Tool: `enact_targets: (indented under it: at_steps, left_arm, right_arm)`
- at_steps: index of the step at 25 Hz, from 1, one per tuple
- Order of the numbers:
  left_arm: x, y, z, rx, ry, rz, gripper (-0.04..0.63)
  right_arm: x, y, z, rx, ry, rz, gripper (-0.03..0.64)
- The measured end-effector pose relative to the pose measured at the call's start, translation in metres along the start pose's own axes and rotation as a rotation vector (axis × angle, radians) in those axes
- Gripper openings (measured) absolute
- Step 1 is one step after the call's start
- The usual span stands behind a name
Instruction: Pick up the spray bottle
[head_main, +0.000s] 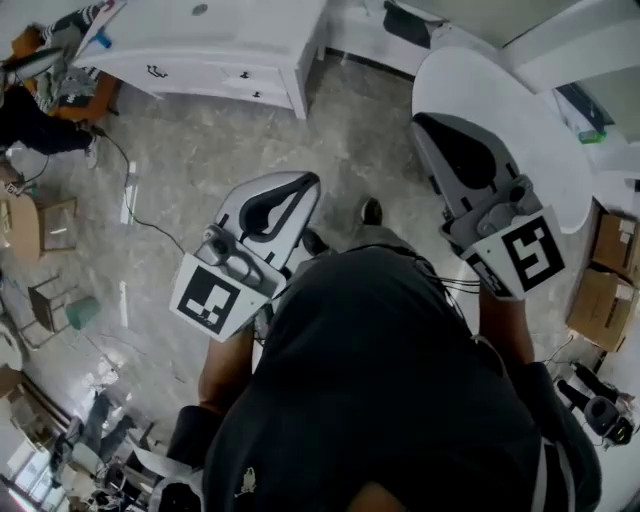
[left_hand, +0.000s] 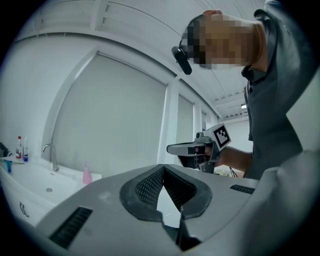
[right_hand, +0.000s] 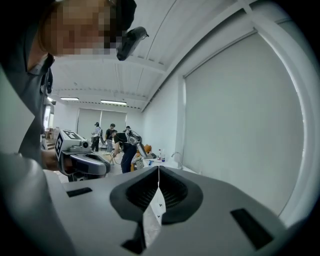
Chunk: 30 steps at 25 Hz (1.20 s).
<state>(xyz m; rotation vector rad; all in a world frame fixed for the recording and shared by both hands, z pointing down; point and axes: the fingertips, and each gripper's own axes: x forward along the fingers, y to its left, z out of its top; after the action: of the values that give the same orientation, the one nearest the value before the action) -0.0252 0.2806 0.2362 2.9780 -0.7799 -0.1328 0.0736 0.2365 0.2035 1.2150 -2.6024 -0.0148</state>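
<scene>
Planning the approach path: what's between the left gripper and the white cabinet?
Only bare marbled floor, seen in the head view, lies between the left gripper and the white cabinet.

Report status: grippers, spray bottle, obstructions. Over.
Left gripper shut, empty. Right gripper shut, empty. Nothing held; small pink bottle, maybe the target, on white sink counter. No obstruction seen.

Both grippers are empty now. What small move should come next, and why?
Probably carry the left gripper toward the counter: it and the right gripper are shut and empty, and the pink bottle by the faucet, perhaps the sprayer, stands far off.
</scene>
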Motion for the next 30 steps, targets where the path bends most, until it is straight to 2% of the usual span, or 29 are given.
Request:
enact_targets:
  at_steps: [3,7,9,11,13,14,16,19,22,26,30]
  left_arm:
    - [0.005,0.007,-0.012,-0.099,0.014,0.059,0.006]
    - [0.032,0.026,-0.009,-0.084,0.02,0.116,0.006]
    - [0.044,0.027,-0.016,-0.111,0.079,0.12,0.006]
    - [0.061,0.031,-0.017,-0.08,0.118,0.1,0.006]
    - [0.082,0.035,-0.009,-0.013,0.072,0.11,0.006]
    - [0.091,0.037,-0.006,-0.007,0.036,0.133,0.006]
    - [0.102,0.037,-0.009,-0.053,-0.001,0.189,0.006]
    - [0.106,0.032,-0.02,-0.101,0.051,0.23,0.005]
    - [0.118,0.029,-0.022,-0.088,0.151,0.209,0.006]
    - [0.139,0.033,-0.017,-0.038,0.141,0.212,0.006]
    - [0.137,0.037,-0.023,-0.037,0.144,0.205,0.006]
  right_arm:
    - [0.018,-0.004,-0.006,-0.022,-0.012,0.052,0.009]
    - [0.044,-0.037,0.007,-0.027,-0.097,0.109,0.009]
    - [0.043,-0.051,-0.002,0.006,-0.064,0.122,0.009]
    - [0.042,-0.07,-0.012,0.026,-0.013,0.122,0.009]
    - [0.048,-0.09,-0.012,0.017,0.0,0.135,0.009]
    - [0.051,-0.097,-0.01,-0.003,-0.004,0.157,0.009]
    - [0.055,-0.102,-0.012,-0.044,-0.033,0.207,0.009]
    - [0.058,-0.104,-0.012,-0.019,-0.098,0.251,0.009]
    - [0.047,-0.123,-0.019,0.018,-0.038,0.253,0.009]
    - [0.05,-0.144,-0.027,0.017,-0.046,0.253,0.009]
    - [0.053,-0.139,-0.045,0.048,-0.028,0.248,0.009]
